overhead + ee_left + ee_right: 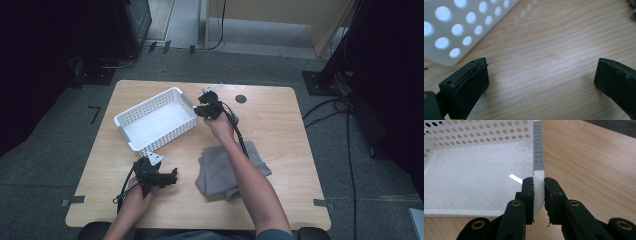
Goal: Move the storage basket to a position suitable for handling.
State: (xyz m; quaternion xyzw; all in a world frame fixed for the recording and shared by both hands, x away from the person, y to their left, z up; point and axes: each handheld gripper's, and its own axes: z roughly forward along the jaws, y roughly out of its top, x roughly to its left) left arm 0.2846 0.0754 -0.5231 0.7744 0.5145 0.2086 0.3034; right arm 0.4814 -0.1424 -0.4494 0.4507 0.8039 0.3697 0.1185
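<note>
Right gripper (539,195), arm outstretched, clamps the basket (474,175) corner; left gripper (541,82) gapes.

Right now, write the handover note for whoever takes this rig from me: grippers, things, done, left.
Right gripper: shut on the corner rim of the white basket, one jaw inside the wall, one outside.
Left gripper: open, nothing between the jaws, low over bare table near the basket's front corner.
Grey cloth: folded on the table under the right forearm, outside the basket.
Done: basket gripped.
Left, probably: position the basket, then put the cloth in; the basket holds nothing yet.
</note>
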